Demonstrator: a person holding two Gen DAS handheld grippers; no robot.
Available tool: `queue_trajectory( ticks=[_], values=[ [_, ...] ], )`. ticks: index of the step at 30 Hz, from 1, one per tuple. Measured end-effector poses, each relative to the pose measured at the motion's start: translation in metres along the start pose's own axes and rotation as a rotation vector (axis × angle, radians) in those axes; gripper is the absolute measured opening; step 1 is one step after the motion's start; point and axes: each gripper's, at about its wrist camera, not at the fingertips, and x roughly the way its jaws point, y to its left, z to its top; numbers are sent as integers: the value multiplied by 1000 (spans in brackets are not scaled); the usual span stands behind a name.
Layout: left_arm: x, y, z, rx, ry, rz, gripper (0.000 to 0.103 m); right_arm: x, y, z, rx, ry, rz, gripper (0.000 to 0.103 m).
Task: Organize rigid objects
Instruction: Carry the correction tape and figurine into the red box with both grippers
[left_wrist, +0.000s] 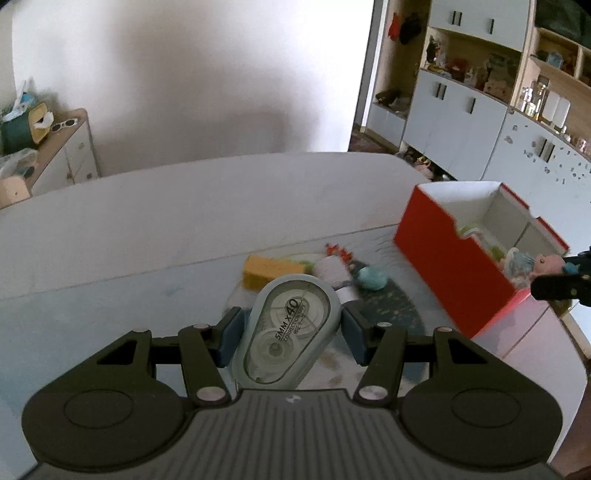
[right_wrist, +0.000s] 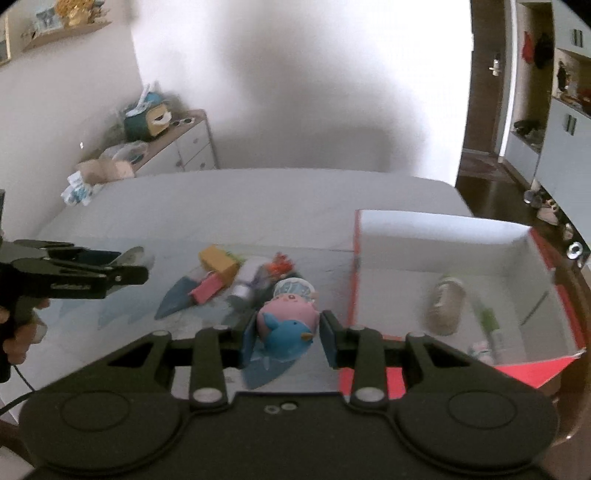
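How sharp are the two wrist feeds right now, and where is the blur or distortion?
Left wrist view: the correction tape in the jaws is crisp, its print readable; the red box and the toy pile behind are smeared. Right wrist view: the held pink-and-blue toy is fairly sharp, the bottle in the box blurred. Both views: fisheye bending, dark corners, soft shadow on the wall.

Grey-blue correction tape dispenser (left_wrist: 291, 328) with clear window – lifted above the bed, clamped by its sides; pink-and-blue toy figure (right_wrist: 290, 326) also held aloft; red box (right_wrist: 447, 280) (white inside, open top) on the bed, bottle (right_wrist: 445, 302) lying inside
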Motion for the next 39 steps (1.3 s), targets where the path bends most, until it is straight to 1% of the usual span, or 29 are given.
queue_trajectory(
  ticks=[7,14,19,26,31,35,39],
  values=[
    [-2,-54,20,23,-19,-16,57,-12,-48,-1,7,-19,-4,35],
    [9,-115,38,18,-18,-51,57,-16,-96,-2,1,-17,14,35],
    [23,-168,54,57,-17,-66,57,-18,-134,-4,11,-14,20,35],
    [57,-231,71,105,1,-66,57,-10,-181,-6,20,-8,18,35],
    [87,-259,81,112,36,-58,57,4,-202,-6,18,14,14,35],
    [114,-274,87,134,69,-19,57,18,-210,-5,4,40,17,35],
    [143,-280,92,138,119,31,57,35,-215,-3,-9,68,21,35]
  ],
)
